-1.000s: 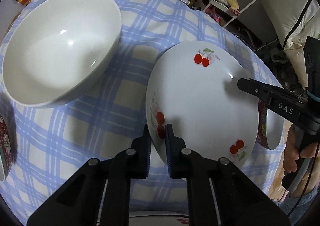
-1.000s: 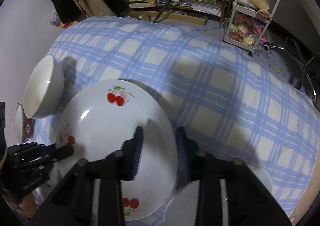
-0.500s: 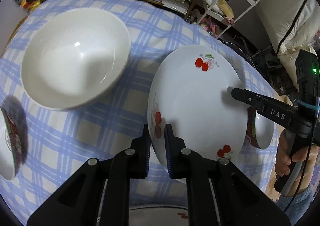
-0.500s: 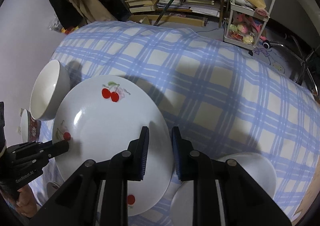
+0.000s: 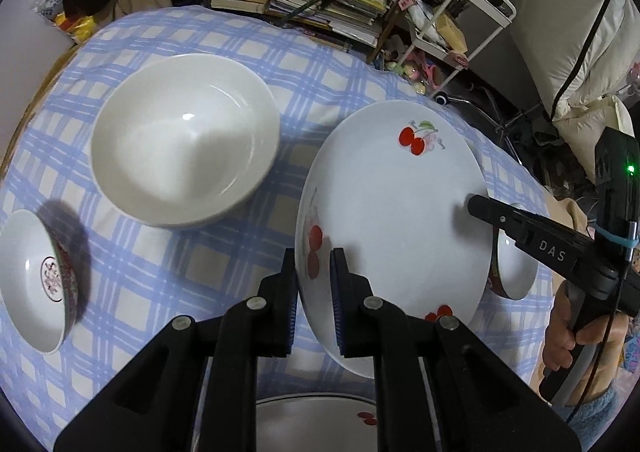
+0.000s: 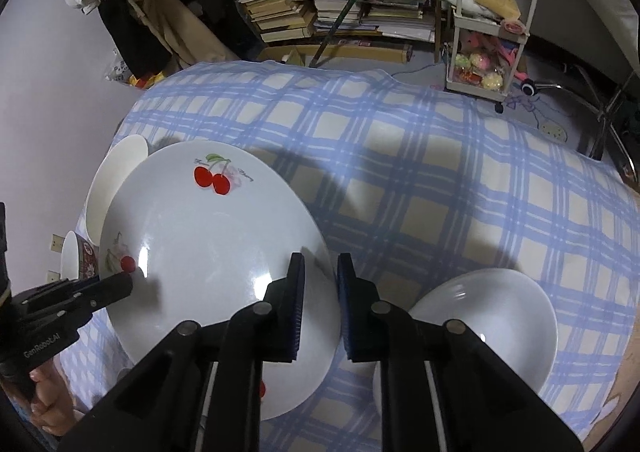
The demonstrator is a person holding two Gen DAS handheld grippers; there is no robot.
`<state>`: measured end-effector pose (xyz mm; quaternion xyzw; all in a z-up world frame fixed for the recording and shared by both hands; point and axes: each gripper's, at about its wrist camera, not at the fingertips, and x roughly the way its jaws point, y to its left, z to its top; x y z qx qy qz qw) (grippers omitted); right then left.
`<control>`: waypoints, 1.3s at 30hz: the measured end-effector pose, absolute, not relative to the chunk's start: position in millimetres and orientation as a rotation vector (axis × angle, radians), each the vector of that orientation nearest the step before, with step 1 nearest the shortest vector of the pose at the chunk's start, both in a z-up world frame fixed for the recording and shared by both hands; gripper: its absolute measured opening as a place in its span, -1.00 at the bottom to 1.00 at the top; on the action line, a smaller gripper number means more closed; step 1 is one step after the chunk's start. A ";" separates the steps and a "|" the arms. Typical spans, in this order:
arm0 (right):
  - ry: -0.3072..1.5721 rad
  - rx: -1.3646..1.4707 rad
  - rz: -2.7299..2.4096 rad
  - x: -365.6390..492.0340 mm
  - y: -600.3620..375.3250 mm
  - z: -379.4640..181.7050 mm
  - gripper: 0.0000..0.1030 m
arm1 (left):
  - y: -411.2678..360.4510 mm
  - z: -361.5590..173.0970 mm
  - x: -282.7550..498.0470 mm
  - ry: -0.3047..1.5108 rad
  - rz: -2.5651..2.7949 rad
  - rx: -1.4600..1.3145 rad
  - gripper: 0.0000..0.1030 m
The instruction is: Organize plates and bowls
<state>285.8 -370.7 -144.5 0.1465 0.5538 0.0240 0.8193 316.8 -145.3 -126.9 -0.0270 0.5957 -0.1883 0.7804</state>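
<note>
A large white cherry plate (image 5: 392,212) is held up above the checked table between both grippers. My left gripper (image 5: 314,272) is shut on its left rim. My right gripper (image 6: 320,280) is shut on its right rim; the plate also shows in the right wrist view (image 6: 200,252). A big white bowl (image 5: 184,140) stands on the cloth to the left. A small red-rimmed bowl (image 5: 36,284) sits at the far left. Another small red-rimmed bowl (image 5: 514,268) lies behind the plate on the right. A second cherry plate (image 5: 320,424) lies under my left gripper.
The table has a blue and cream checked cloth (image 6: 440,180). A white shallow dish (image 6: 488,328) sits near my right gripper. Stacked books (image 6: 340,12) and a white trolley (image 6: 488,32) stand on the floor beyond the table's far edge.
Both grippers have lifted the cherry plate higher off the table. The right gripper's jaws closed in on the plate's rim.
</note>
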 end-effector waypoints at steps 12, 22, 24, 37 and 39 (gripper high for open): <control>1.136 0.395 0.078 261.8 -362.7 -134.6 -0.74 | -122.9 -118.5 295.0 1.301 -0.406 -0.045 -0.71; 1.101 0.405 0.107 230.7 -334.3 -112.8 -0.74 | -93.2 -109.7 259.6 1.312 -0.395 -0.047 -0.68; 1.106 0.424 0.122 223.1 -331.1 -113.6 -0.74 | -86.6 -106.9 250.0 1.310 -0.393 -0.043 -0.68; 1.134 0.361 0.112 165.0 -291.5 -110.4 -0.74 | -58.3 -92.1 190.7 1.308 -0.376 -0.002 -0.68; 1.136 0.347 0.111 156.7 -285.2 -108.8 -0.74 | -52.4 -87.7 182.3 1.296 -0.375 -0.014 -0.68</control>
